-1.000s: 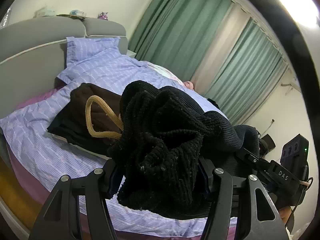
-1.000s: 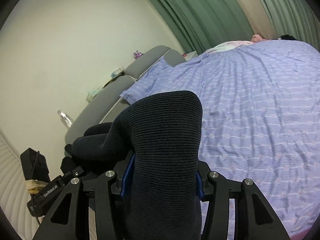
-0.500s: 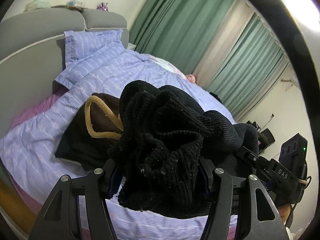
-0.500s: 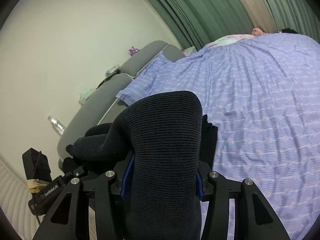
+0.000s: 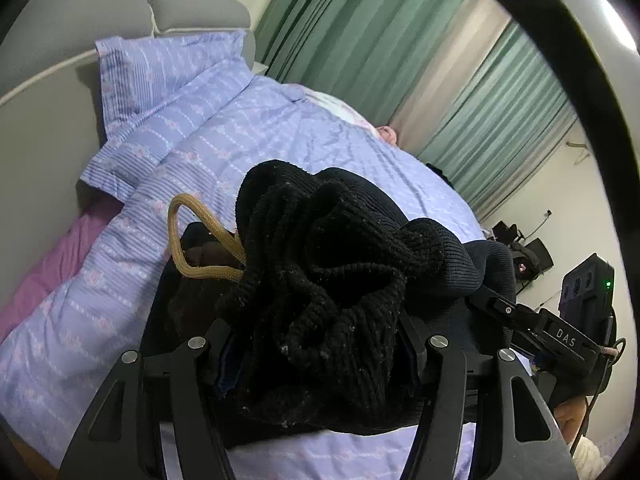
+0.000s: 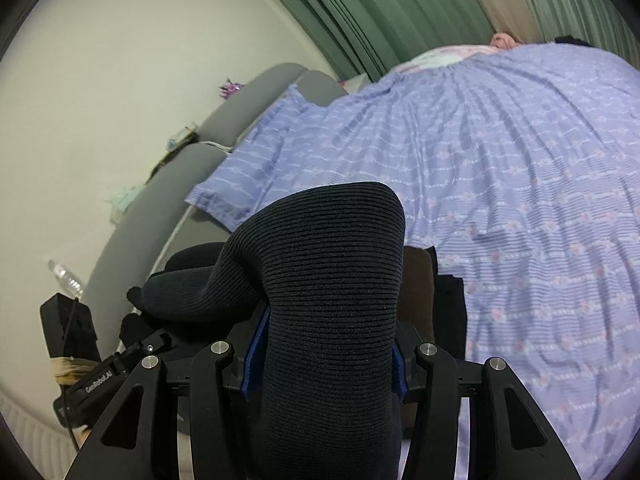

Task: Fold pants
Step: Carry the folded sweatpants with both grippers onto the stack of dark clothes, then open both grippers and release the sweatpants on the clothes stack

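Black knit pants [image 5: 328,280] clamped; "DAS" on right gripper [image 5: 566,338], perhaps.

"DAS" stands on the right claw [image 5: 560,336]; "GenRobot.AI" stands on the left claw [image 6: 100,380].

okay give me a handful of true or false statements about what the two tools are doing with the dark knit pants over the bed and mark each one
1. The left tool is shut on the dark knit pants. True.
2. The right tool is open and holds nothing. False: it is clamped on a ribbed fold of the pants.
3. A tan cord loops out beside the bunched fabric in the left view. True.
4. The bed cover is plain white. False: it is lavender with pale stripes.
5. The curtains behind the bed are green. True.
6. The pants lie spread flat on the bed. False: both tools hold them bunched up.
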